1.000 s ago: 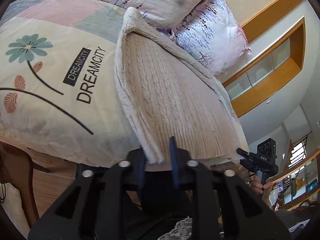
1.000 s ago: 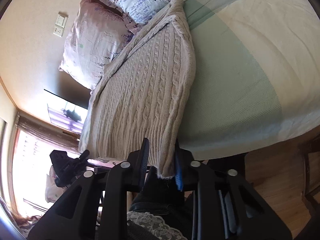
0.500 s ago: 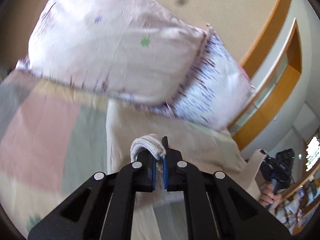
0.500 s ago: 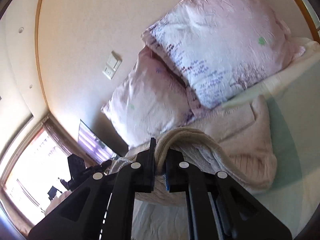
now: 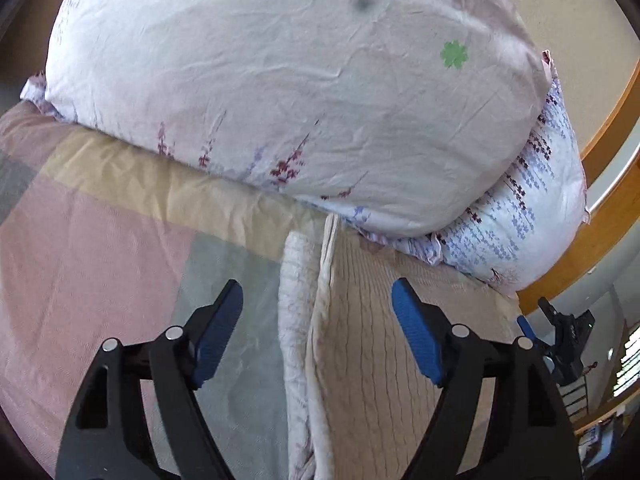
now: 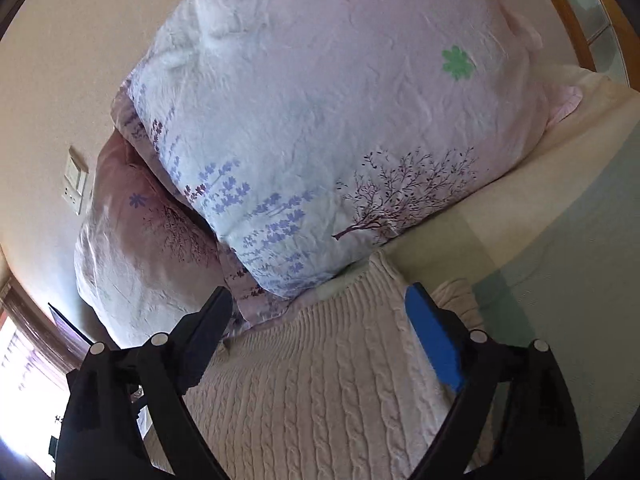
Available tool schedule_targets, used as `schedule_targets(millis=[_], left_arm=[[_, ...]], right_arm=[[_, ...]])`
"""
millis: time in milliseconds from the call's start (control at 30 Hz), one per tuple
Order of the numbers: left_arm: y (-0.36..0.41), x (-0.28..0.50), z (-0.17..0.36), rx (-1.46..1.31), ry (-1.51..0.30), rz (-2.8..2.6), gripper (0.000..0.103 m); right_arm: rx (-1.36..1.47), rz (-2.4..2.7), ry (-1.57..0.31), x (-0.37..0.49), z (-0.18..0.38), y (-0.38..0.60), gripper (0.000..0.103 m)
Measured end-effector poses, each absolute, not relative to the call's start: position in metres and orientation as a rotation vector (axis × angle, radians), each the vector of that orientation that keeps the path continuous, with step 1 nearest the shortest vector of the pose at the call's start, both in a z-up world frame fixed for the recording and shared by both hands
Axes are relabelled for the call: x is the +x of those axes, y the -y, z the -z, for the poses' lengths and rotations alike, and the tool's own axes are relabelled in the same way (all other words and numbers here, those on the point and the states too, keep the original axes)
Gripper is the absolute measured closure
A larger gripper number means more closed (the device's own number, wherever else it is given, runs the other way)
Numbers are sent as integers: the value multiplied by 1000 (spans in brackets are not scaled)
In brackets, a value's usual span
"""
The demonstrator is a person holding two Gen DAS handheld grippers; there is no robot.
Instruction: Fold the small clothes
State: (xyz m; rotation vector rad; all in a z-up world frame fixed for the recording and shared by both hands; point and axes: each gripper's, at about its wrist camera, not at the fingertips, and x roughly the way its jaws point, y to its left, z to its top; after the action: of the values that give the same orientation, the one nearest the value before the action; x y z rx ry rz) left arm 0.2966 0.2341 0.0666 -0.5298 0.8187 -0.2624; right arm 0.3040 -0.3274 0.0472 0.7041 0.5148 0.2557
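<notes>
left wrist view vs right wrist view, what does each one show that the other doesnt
Only the left wrist view shows the pink and tan patches of the bedspread and the sweater's folded edge, plus the right gripper off to the side. Only the right wrist view shows the wall switch, a second pillow and the window. Both show the cable-knit sweater on the bed, the pillow with the green flower, and open jaws holding nothing.

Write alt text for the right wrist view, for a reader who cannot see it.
The right gripper hangs open over a cream cable-knit sweater lying on the bed, gripping nothing. Two floral pillows lean against the wall just beyond the sweater's far edge.
</notes>
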Motion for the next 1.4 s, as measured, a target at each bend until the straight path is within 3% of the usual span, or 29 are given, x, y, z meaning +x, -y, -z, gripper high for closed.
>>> schedule_targets(millis=[167, 267, 300, 333, 367, 567, 767, 867, 933, 1033, 1100, 1233, 1400], left_arm=[[-232, 296, -31, -694, -932, 383, 27], [-218, 299, -21, -698, -945, 379, 34], [-213, 301, -20, -695, -949, 380, 41], [-209, 303, -17, -716, -964, 381, 68], [-207, 306, -10, -757, -996, 386, 82], [-180, 301, -44, -864, -923, 434, 87], [-35, 327, -105, -781, -867, 725, 88], [47, 347, -96, -884, -884, 962, 78], [76, 355, -88, -982, -884, 1060, 56], [68, 348, -90, -996, -843, 1057, 28], [40, 339, -92, -908, -823, 951, 20], [-1, 332, -72, -692, -917, 675, 16], [6, 328, -26, -650, -1104, 625, 16]], right_arm=[[711, -277, -525, 302, -45, 336, 13], [763, -283, -555, 307, -38, 340, 13], [784, -289, -564, 309, -35, 341, 13], [807, -300, -568, 310, -33, 342, 13], [824, -308, -568, 311, -34, 343, 13], [872, -332, -492, 298, -49, 360, 13], [805, -215, -404, 281, -69, 387, 14], [768, -147, -424, 281, -67, 404, 14], [799, -149, -453, 285, -61, 416, 13], [896, -222, -522, 292, -51, 432, 11], [923, -280, -585, 298, -47, 434, 6], [886, -334, -792, 316, -32, 418, 6], [839, -357, -960, 330, -7, 388, 8]])
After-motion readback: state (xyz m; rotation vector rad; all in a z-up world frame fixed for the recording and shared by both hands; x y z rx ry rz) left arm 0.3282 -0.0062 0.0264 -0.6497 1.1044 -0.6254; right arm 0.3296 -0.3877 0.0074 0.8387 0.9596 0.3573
